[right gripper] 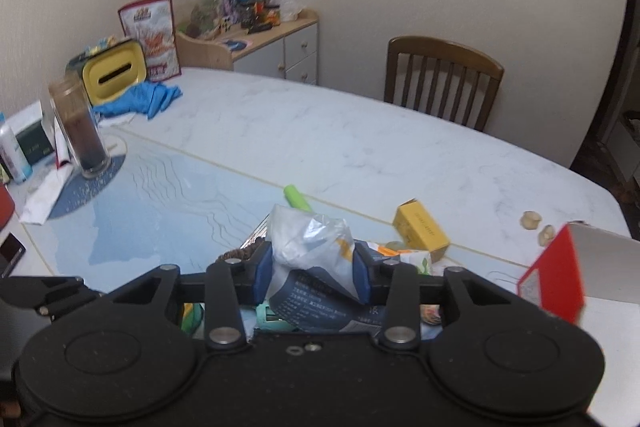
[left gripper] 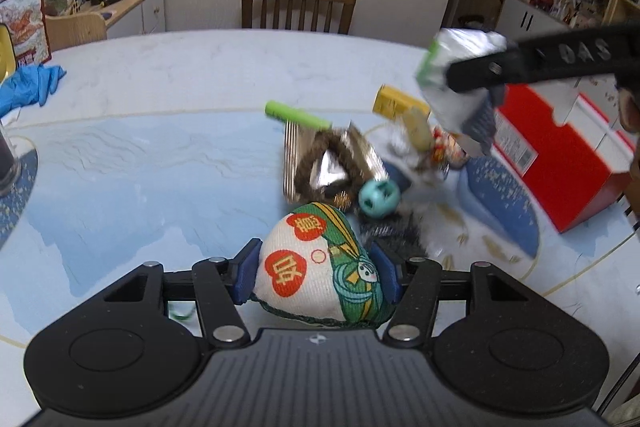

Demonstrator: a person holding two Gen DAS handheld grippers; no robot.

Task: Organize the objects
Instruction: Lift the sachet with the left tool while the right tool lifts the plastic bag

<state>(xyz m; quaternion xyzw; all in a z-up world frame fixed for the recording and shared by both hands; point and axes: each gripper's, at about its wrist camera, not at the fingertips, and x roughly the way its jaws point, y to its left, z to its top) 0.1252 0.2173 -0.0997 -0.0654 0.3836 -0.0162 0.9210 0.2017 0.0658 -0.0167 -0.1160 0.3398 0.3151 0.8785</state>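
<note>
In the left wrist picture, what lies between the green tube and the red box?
In the left wrist view, between the green tube and the red box lie a yellow carton and small blurred wrappers; the packet hangs above them.

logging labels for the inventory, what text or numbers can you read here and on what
"04S": raised on the black arm of the right hand-held gripper, seen from the left wrist.
One red character in each of two orange apple shapes on the cloth pouch; cannot read them surely.
Print on the plastic packet: too small.
Yellow box, red box, snack bag: blurred.
</note>
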